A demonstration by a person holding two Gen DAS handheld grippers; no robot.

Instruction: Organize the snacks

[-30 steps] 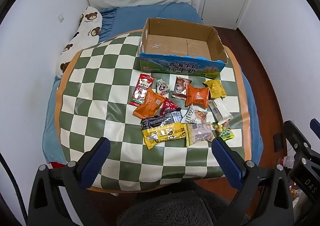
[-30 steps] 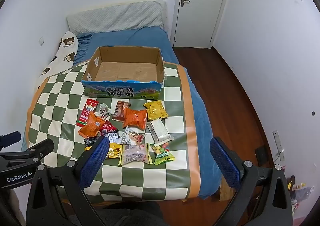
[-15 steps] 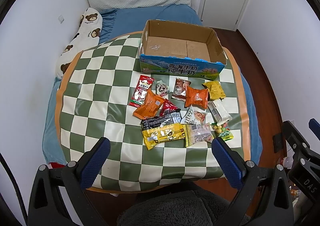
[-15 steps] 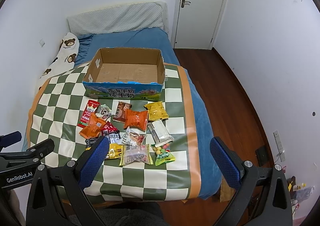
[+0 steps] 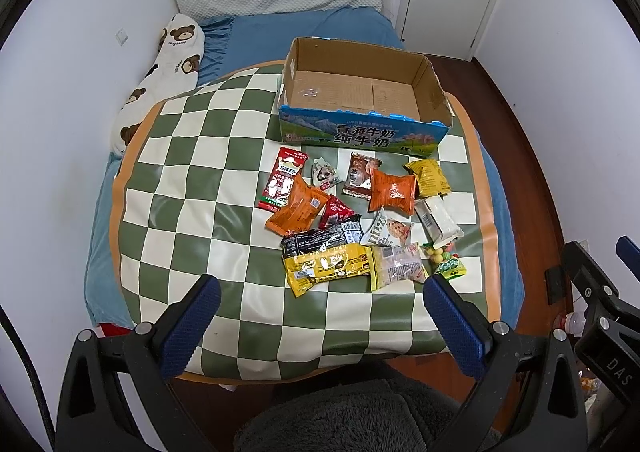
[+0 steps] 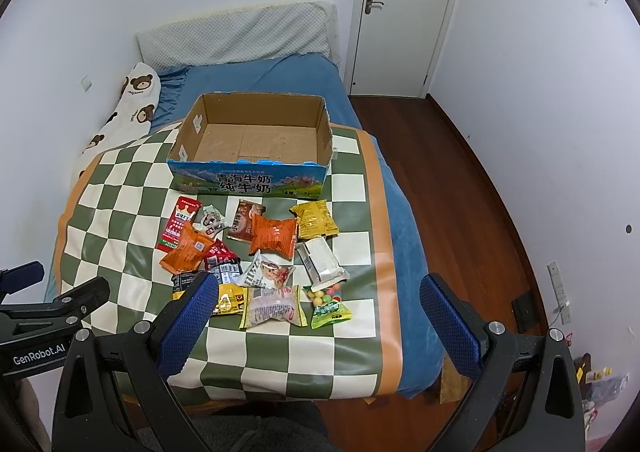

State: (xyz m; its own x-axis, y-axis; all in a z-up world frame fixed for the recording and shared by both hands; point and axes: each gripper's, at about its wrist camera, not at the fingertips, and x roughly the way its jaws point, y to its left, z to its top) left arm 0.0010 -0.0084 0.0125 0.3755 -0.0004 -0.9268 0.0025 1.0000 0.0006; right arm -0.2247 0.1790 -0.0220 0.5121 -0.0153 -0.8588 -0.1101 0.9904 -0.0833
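Note:
Several snack packets lie in a loose pile on the green-and-cream checked table (image 5: 188, 188) (image 6: 120, 188): a red sachet (image 5: 283, 183) (image 6: 178, 222), orange bags (image 5: 392, 191) (image 6: 275, 233), a yellow bag (image 5: 429, 177) (image 6: 316, 219), a long yellow bar (image 5: 326, 267) and a green candy pack (image 5: 450, 265) (image 6: 330, 310). Behind them stands an empty open cardboard box (image 5: 362, 134) (image 6: 248, 182). My left gripper (image 5: 318, 322) hovers open over the table's near edge. My right gripper (image 6: 318, 322) is open too, near the pile's front right.
A blue bed (image 5: 288, 24) (image 6: 256, 78) with a grey pillow and a bear-print cushion (image 5: 160, 76) lies behind the table. A white door (image 6: 404, 12) and wooden floor (image 6: 460, 188) are to the right. A grey fuzzy seat (image 5: 352, 420) sits below the grippers.
Both views have tilted slightly, so the table and box sit a little higher in the frames. No snack has moved; both grippers stay open.

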